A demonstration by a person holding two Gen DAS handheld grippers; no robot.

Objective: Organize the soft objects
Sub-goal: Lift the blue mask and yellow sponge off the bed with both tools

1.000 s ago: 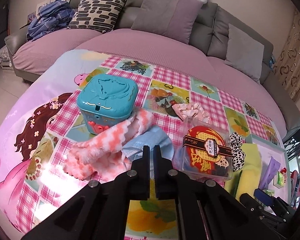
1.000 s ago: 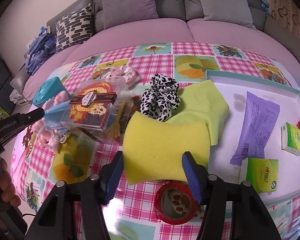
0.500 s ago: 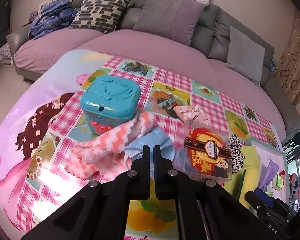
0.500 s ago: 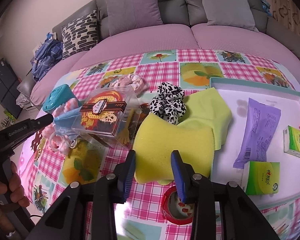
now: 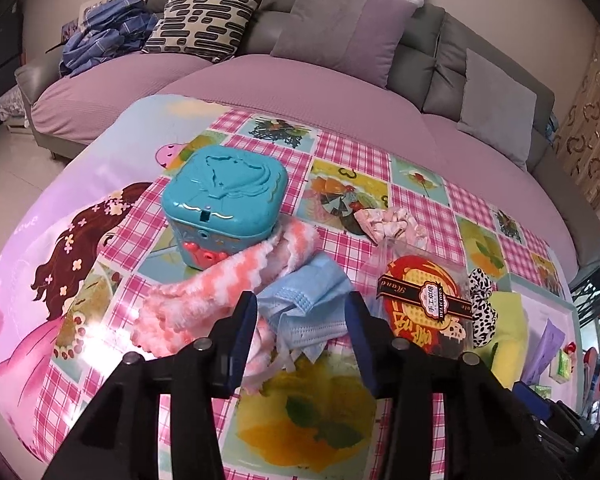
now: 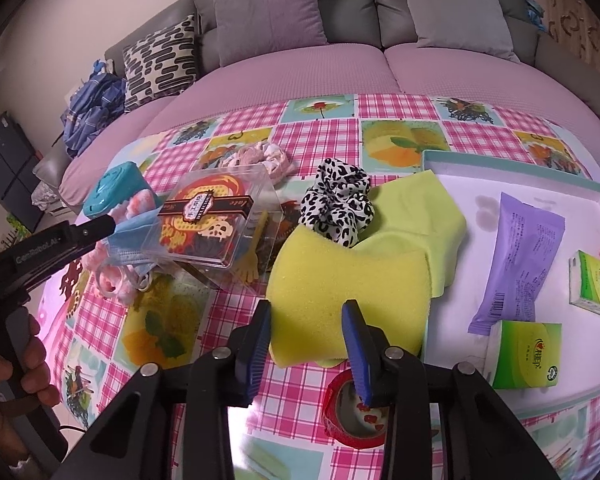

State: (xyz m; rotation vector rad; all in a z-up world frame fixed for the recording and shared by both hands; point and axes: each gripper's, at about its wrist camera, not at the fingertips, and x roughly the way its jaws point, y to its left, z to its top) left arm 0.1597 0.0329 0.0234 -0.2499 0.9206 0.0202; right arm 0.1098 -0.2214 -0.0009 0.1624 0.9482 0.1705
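A checked pink tablecloth [image 5: 340, 160] lay over a table crowded with small household items. The left gripper [image 5: 302, 322] hovered with its jaws apart, straddling a crumpled blue face mask [image 5: 306, 304] that rested against a pink-and-white fuzzy cloth [image 5: 220, 284]. The right gripper [image 6: 308, 334] also had its jaws apart, framing the near edge of a yellow sponge [image 6: 348, 284], though not clearly pressing it.

The mask looked light, limp and likely to slide or unfold; its bunched middle seemed the safest place to pinch. The sponge appeared light and springy (it would probably compress when squeezed), so a grip across its near edge seemed sensible.

Close around stood a teal plastic box [image 5: 224, 204], a clear box with a red label [image 6: 212, 224], a leopard-print scrunchie [image 6: 338, 208] lying on the sponge's far edge, and a roll of red tape [image 6: 352, 412] beneath the right gripper. The fuzzy cloth might snag along with the mask.
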